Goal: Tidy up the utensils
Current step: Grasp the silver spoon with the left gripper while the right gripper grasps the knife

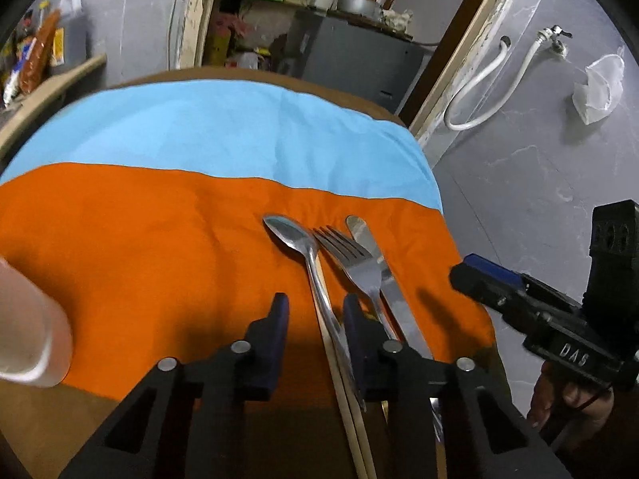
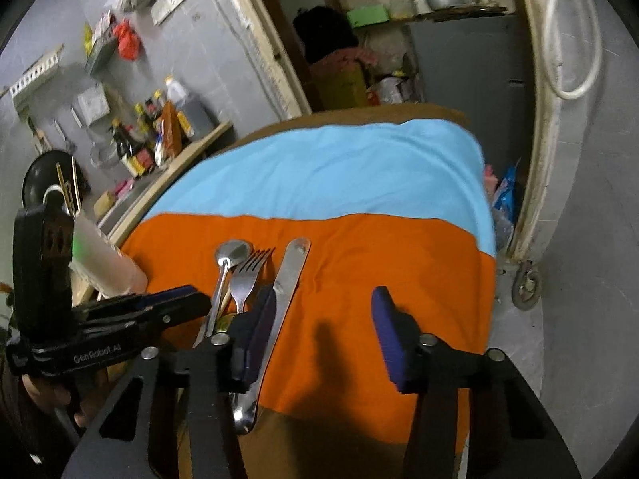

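A steel spoon [image 1: 297, 239], fork [image 1: 351, 259] and table knife [image 1: 383, 279] lie side by side on an orange cloth [image 1: 139, 239], with a pair of wooden chopsticks [image 1: 347, 407] beside the spoon. My left gripper [image 1: 315, 335] is open, its fingers straddling the spoon handle just above the cloth. In the right wrist view the spoon [image 2: 229, 259], fork [image 2: 247, 275] and knife [image 2: 289, 275] lie left of centre. My right gripper [image 2: 323, 335] is open and empty above the cloth, its left finger over the knife. Each gripper shows in the other's view.
A light blue cloth [image 1: 239, 127] covers the far half of the brown table [image 1: 48, 419]. A pale translucent cup [image 2: 108, 263] stands at the table's left edge. A counter with bottles [image 2: 151, 139] is at the left. The table's right edge drops to a grey floor [image 1: 539, 167].
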Demonstrator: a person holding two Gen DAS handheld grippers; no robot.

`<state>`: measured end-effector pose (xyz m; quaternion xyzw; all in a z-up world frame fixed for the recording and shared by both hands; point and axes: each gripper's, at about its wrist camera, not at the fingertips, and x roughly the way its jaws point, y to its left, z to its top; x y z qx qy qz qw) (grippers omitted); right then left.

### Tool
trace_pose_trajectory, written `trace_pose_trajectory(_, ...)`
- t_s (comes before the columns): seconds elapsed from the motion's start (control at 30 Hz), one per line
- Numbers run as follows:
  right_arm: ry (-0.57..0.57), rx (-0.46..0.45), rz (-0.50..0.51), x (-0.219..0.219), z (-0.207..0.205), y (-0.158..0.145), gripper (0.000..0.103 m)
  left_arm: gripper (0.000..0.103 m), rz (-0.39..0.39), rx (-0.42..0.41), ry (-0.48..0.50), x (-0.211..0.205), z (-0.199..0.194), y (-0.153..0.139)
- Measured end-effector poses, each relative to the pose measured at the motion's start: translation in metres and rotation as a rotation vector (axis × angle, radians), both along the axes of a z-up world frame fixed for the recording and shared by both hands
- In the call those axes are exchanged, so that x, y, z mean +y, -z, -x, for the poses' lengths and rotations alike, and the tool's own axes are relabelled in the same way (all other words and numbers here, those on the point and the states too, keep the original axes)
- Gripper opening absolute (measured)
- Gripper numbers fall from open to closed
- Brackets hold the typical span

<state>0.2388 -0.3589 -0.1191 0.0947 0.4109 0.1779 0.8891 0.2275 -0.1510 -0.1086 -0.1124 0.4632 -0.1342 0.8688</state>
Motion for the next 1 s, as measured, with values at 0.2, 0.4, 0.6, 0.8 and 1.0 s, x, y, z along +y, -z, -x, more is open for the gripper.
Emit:
trace_pose_trajectory(0.2, -0.033, 0.030, 0.013, 0.019, -0.011, 0.008, 0.043, 0.018, 0.020, 0.038, 0.015, -0.002, -0.022, 0.004)
trace_pose_trajectory(0.4, -0.049, 0.059, 0.006, 0.026, -0.017, 0.015, 0.043, 0.008, 0.017, 0.063, 0.020, -0.001, -0.034, 0.005)
trace_pose_trajectory(0.6, -0.079, 0.087, 0.020, 0.032, -0.019, 0.019, 0.043, 0.005, 0.071, 0.076, -0.004, 0.012, -0.032, 0.004)
trace_pose_trajectory(0.8, -0.105, 0.099, 0.102, 0.044, -0.025, 0.018, 0.043, 0.004, 0.145, 0.071, -0.025, 0.029, -0.022, 0.001)
trace_pose_trajectory(1.0, -0.092, 0.104, 0.252, 0.057, -0.025, 0.011, 0.028, 0.004, 0.150, 0.088, -0.035, 0.034, -0.015, 0.003)
